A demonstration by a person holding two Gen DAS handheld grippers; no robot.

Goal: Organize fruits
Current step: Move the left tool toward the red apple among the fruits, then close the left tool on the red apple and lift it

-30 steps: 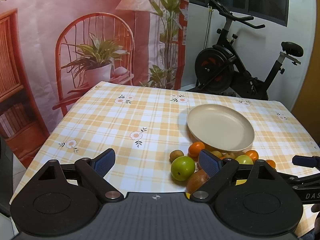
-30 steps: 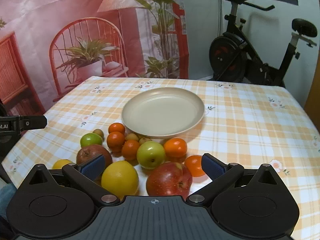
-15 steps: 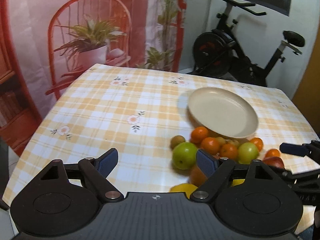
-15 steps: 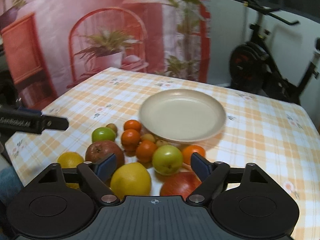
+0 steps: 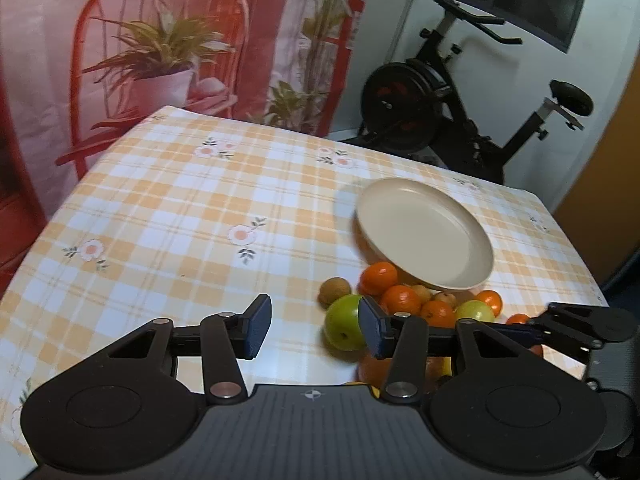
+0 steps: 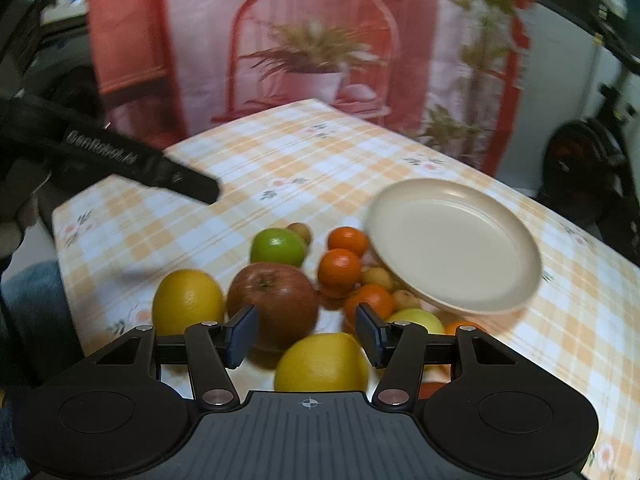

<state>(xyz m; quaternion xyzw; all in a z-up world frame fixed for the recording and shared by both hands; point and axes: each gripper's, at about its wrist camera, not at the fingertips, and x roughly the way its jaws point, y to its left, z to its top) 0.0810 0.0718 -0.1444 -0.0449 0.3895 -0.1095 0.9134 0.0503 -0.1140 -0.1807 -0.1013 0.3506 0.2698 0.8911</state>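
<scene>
A pile of fruit lies on the checked tablecloth beside an empty beige plate (image 5: 420, 232) (image 6: 452, 244). My left gripper (image 5: 313, 330) hovers over bare cloth, its jaws closing with nothing between them; a green apple (image 5: 342, 322) sits just beyond its right finger. My right gripper (image 6: 306, 336) hangs over the near side of the pile, its jaws closing. A red apple (image 6: 276, 300) and a yellow citrus (image 6: 320, 364) show in the gap below, and the pads touch neither. Oranges (image 6: 340, 266), a second yellow citrus (image 6: 188, 302) and another green apple (image 6: 278, 246) lie around them.
An exercise bike (image 5: 432, 108) stands behind the table's far edge. A printed backdrop with a red chair (image 5: 160, 52) hangs at the back left. The right gripper's tip (image 5: 580, 324) reaches in at the pile's right side. The tablecloth's left half (image 5: 160, 232) is bare.
Both grippers' jaws have narrowed markedly. The left one has moved in towards the green apple. The right one has rolled and swung left over the pile, so the plate now sits to its right.
</scene>
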